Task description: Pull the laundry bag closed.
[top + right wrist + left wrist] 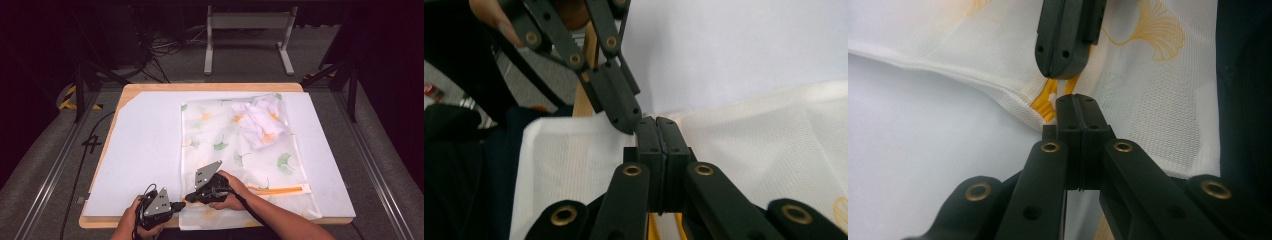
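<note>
The left gripper (176,205) is pressing its jaws together on the mesh bag's (235,150) edge. Just ahead, tip to tip, the right gripper (189,197) is probably pinching the orange zipper (1048,97). Best pulling slowly, keeping the edge tight.

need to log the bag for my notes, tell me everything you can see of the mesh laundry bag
The mesh laundry bag is a white, see-through net pouch printed with green and orange ginkgo leaves, with an orange zipper along its near end. It lies flat on the white sheet covering the table, lengthwise away from the person, with a crumpled white garment at its far end. At its near left corner, by the zipper's end, the left gripper and right gripper meet with jaws shut.
</note>
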### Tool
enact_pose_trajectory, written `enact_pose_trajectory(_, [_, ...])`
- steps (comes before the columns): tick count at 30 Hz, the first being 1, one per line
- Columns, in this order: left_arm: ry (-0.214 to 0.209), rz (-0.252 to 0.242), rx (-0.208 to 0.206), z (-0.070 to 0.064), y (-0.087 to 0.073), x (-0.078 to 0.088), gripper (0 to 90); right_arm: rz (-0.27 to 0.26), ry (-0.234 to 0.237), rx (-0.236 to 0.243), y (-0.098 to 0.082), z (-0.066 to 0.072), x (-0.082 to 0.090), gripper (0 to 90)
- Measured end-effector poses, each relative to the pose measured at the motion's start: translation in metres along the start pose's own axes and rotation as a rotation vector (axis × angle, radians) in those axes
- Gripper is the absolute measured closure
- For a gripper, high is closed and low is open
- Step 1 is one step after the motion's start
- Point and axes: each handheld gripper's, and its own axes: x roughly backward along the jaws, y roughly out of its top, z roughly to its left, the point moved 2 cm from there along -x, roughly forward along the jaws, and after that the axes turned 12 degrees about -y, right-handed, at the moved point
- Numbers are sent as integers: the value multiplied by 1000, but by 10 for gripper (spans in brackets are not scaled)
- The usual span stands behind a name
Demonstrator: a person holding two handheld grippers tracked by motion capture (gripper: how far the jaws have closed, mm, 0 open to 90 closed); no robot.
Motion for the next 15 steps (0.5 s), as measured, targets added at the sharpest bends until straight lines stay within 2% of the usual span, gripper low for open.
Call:
enact_pose_trajectory(3, [-2, -1, 0, 0, 0, 0, 900, 24, 15, 9, -1, -1, -2, 900])
enact_pose_trajectory(4, [-5, -4, 3, 0, 0, 0, 900, 33, 4, 29, 0, 0, -3, 900])
enact_pose_trajectory(7, [-6, -4, 3, 1, 0, 0, 900, 37, 4, 29, 1, 0, -4, 900])
enact_pose_trajectory(8, [-5, -5, 4, 1, -1, 0, 900, 40, 27, -1, 1, -3, -6, 858])
enact_pose_trajectory(10, [-7, -4, 0, 1, -1, 0, 900, 49, 43, -9, 1, -3, -7, 852])
enact_pose_trajectory(12, [-10, -7, 2, 1, -1, 0, 900, 58, 30, -10, 3, -2, -10, 874])
enact_pose_trajectory(15, [-15, -8, -2, 2, -1, 0, 900, 59, 39, -25, 3, -4, -12, 900])
